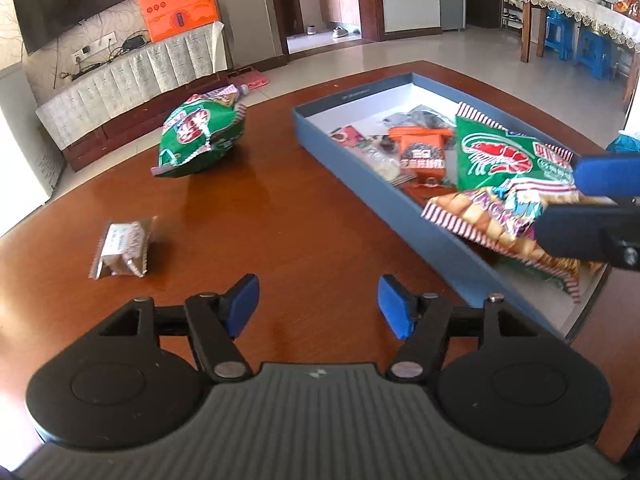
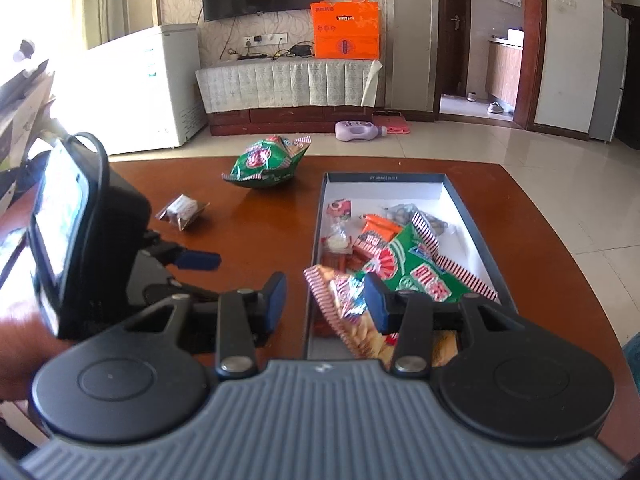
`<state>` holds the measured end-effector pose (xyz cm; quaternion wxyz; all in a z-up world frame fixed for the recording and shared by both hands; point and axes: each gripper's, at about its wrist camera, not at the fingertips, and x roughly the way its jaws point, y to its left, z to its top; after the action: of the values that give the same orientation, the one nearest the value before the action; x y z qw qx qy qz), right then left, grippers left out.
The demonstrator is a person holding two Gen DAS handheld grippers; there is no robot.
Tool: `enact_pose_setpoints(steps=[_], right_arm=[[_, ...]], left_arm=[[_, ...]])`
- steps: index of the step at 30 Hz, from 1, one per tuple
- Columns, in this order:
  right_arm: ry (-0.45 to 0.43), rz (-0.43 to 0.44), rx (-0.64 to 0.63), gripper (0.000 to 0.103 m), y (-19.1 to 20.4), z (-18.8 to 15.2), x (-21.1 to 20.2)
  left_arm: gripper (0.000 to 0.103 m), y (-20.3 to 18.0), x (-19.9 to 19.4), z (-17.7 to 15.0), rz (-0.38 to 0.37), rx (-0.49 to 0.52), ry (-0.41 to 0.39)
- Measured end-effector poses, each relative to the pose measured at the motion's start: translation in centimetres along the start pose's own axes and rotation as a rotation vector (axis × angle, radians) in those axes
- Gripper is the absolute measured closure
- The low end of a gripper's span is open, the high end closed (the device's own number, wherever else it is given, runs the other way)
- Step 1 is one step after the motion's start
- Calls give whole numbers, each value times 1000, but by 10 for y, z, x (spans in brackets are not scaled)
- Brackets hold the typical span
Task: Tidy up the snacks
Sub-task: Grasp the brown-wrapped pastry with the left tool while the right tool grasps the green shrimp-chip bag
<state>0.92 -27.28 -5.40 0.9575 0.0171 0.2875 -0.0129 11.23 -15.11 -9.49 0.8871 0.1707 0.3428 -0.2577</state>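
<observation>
A blue box (image 1: 360, 184) (image 2: 316, 264) on the brown table holds several snack packs. A green shrimp-chip bag (image 1: 504, 156) (image 2: 416, 268) lies in it. A striped cracker bag (image 1: 488, 220) (image 2: 344, 300) rests over its near rim. My right gripper (image 2: 326, 300) (image 1: 576, 200) is open, its fingers either side of that bag's end, not closed on it. My left gripper (image 1: 316, 304) (image 2: 196, 260) is open and empty over bare table. Outside the box lie a green puffed bag (image 1: 200, 136) (image 2: 264, 164) and a small silver-brown pack (image 1: 124, 248) (image 2: 182, 210).
The table (image 1: 280, 220) is rounded with its edge near the box's right side. Beyond it are a covered TV cabinet (image 2: 288, 84), a white freezer (image 2: 140, 88), a purple bottle (image 2: 360, 130) on the floor and blue stools (image 1: 592, 48).
</observation>
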Motion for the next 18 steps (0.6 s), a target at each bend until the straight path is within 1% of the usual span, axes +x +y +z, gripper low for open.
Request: enact_pose_setpoints(steps=[6,9,11,15,18], right_arm=[[0,7,11,58,6,-9,-3],[-12,16,13,58,8,-11,-4],[-17,25,12,58,9,-11,-3],[-16,34,11,58,12,-10,-1],[-15,46,7,58,14,-10,0]], left_arm=[[25,12,-5,-7,9,-14,9],[22,14,-8,-10,30,-7,7],[21,19,-9,-12,44,-10,0],[20,32,-9,-12,55,-52,-4],[18,37,-8,-11,78,-50,-23]])
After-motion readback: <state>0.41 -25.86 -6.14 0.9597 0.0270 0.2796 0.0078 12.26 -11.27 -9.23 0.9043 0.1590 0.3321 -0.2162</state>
